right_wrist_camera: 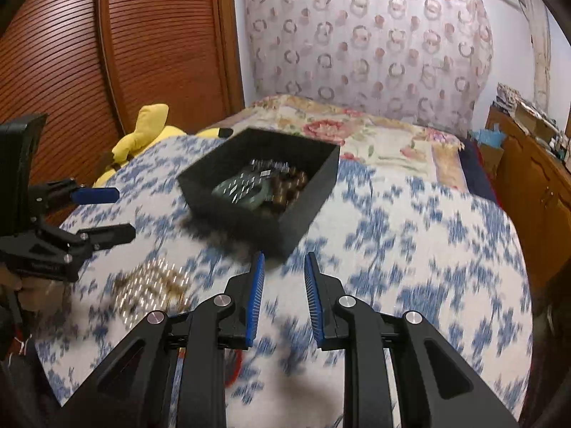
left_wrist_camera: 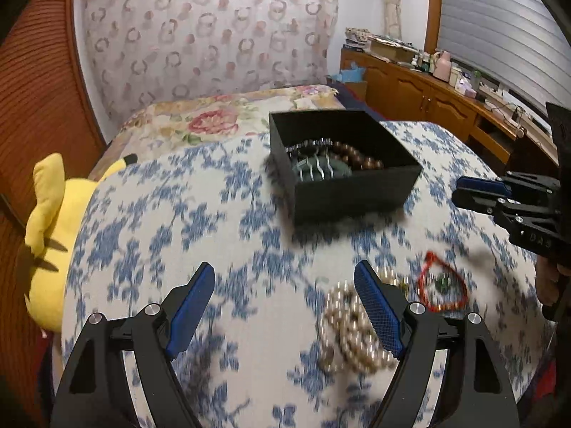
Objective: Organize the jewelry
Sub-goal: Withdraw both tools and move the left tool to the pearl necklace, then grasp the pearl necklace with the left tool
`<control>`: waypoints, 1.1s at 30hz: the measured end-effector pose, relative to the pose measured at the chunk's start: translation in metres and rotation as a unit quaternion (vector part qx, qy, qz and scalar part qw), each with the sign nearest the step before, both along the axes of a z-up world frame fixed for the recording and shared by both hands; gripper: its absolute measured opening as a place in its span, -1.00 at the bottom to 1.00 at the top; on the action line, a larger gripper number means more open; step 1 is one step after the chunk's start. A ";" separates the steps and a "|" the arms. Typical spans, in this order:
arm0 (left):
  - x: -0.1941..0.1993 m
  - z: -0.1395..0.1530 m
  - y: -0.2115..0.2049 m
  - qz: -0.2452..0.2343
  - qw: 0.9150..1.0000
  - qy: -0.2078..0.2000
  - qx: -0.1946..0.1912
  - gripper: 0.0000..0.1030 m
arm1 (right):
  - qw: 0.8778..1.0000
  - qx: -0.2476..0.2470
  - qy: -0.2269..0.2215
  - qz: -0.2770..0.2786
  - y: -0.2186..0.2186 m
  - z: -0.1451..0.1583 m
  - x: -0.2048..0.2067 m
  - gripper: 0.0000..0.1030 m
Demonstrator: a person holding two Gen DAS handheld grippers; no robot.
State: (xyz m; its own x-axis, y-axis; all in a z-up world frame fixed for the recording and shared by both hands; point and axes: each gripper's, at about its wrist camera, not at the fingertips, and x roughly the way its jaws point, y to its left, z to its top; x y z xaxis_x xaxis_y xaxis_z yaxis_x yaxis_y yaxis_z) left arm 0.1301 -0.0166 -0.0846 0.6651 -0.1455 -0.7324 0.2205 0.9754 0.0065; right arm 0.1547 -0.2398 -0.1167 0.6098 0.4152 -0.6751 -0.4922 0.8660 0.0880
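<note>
I count one black box point(left_wrist_camera: 342, 164) on the blue-flowered bedspread point(left_wrist_camera: 178, 235), open at the top, and inside it I make out three pieces: one string of brown wooden beads point(left_wrist_camera: 357, 157), one dark green piece point(left_wrist_camera: 317, 171), and one silvery comb-like clip point(left_wrist_camera: 314, 158) lying over the green one. Outside the box I count two more pieces, both on the spread nearer to me: one heap of pearly gold beads point(left_wrist_camera: 349, 335) and one red cord bracelet point(left_wrist_camera: 442, 285) just beside it, lying apart from each other. My left gripper point(left_wrist_camera: 285, 306) hangs over the bedspread with its jaws spread wide and nothing between them; its right finger point(left_wrist_camera: 378, 314) overlaps the pearly heap in the view, though blur keeps me from telling whether it touches. My right gripper point(right_wrist_camera: 283, 296) has its jaws drawn in narrow with a clear gap, and I see only bedspread between the pads. One yellow plush toy point(left_wrist_camera: 53, 228) lies at the bed's left edge.
</note>
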 end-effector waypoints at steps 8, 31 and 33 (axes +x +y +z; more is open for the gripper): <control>-0.028 -0.014 0.003 0.005 1.000 0.017 -0.011 0.50 | 1.000 0.003 0.017 0.002 0.001 -0.016 -0.044 -0.51; -0.021 -0.017 -0.037 -0.055 0.998 0.031 -0.029 -0.44 | 0.999 0.004 0.035 0.026 0.017 -0.038 -0.087 -0.51; -0.017 -0.019 -0.037 -0.055 0.997 0.035 -0.027 -0.46 | 0.999 0.005 0.036 0.026 0.017 -0.038 -0.087 -0.51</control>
State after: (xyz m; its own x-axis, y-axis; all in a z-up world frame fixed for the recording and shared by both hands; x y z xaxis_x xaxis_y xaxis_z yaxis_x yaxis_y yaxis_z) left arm 0.1133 -0.0538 -0.1033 0.5899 -0.2550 -0.7661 0.3242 0.9438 -0.0645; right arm 0.0676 -0.2228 -0.1547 0.5372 0.4524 -0.7118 -0.5295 0.8379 0.1329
